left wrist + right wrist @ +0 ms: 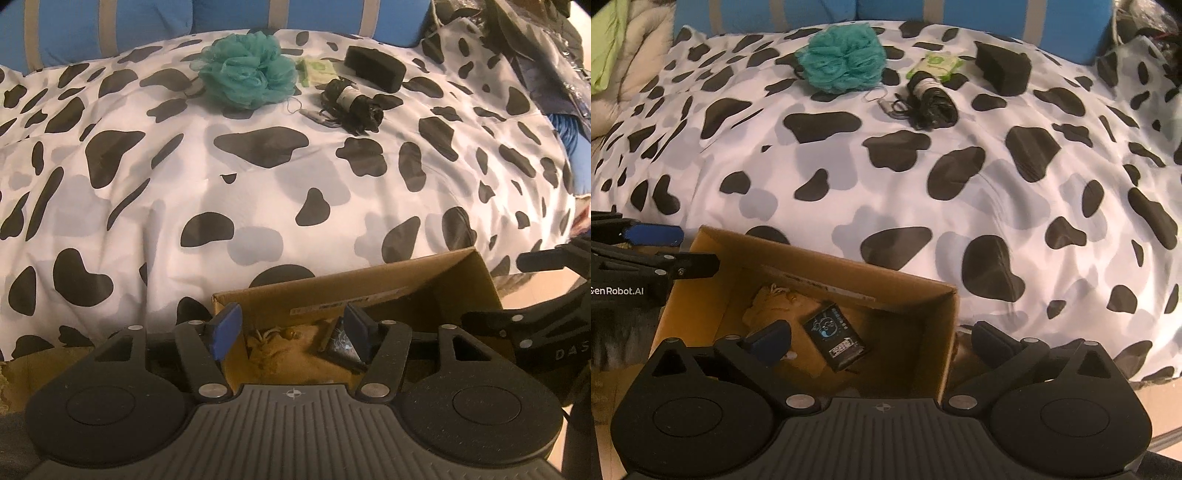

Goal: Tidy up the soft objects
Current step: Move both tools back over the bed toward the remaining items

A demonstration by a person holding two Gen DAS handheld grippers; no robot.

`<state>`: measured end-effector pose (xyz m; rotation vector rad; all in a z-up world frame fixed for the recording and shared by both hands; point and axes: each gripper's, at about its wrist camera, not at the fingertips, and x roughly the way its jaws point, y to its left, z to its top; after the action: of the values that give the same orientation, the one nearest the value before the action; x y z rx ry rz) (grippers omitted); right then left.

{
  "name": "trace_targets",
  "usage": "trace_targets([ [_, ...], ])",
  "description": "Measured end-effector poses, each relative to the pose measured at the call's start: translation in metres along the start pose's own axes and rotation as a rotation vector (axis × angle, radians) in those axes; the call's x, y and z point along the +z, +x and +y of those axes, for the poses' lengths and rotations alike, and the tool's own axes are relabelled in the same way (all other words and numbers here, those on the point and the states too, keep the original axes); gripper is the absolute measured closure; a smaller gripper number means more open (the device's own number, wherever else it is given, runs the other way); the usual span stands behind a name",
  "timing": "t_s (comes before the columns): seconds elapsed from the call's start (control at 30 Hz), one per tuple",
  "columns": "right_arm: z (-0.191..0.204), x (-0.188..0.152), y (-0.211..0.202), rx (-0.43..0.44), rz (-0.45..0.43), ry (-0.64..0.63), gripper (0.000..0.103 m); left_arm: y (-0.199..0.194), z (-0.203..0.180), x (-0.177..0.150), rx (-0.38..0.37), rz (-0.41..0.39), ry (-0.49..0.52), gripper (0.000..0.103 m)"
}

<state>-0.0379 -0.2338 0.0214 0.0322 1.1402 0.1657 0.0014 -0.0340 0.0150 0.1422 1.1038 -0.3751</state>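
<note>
I saw a smooth cloth cover [886, 177] with a soft sheen, printed in cow patches. The teal puff [842, 62] was frothy netting. The box [945, 332] was plain matt cardboard, holding a coarse tan cloth pouch [772, 306] and a glossy black packet [836, 338]. The black block [1003, 70] looked matt and spongy.

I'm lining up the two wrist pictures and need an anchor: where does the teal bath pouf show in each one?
Left wrist view: teal bath pouf lies top centre on the cow-print cover, left of the black bundle.
Right wrist view: pouf top centre-left, again left of the bundle.
Shared landmark: the cardboard box, near edge.
</note>
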Motion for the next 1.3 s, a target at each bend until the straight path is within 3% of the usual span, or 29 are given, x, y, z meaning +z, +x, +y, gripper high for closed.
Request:
trace_targets([
  [0.27, 0.002, 0.003, -0.002, -0.021, -0.049, -0.010, 0.000, 0.004, 0.003, 0.007, 0.027, -0.009, -0.018, 0.043],
  [0.4, 0.008, 0.005, -0.001, -0.085, -0.056, -0.050, 0.000, 0.006, 0.007, 0.007, 0.066, -0.016, -0.044, 0.043],
  [0.57, 0.005, 0.006, 0.000, -0.132, -0.077, -0.040, 0.000, 0.009, 0.014, 0.007, 0.061, -0.013, -0.085, 0.043],
  [0.83, 0.007, 0.013, 0.002, -0.206, -0.126, -0.060, 0.000, 0.014, 0.010, 0.015, 0.094, -0.053, -0.048, 0.043],
  [1.3, 0.003, 0.036, 0.002, -0.131, -0.173, -0.058, 0.000, 0.014, 0.017, 0.038, 0.084, -0.135, -0.037, 0.043],
])
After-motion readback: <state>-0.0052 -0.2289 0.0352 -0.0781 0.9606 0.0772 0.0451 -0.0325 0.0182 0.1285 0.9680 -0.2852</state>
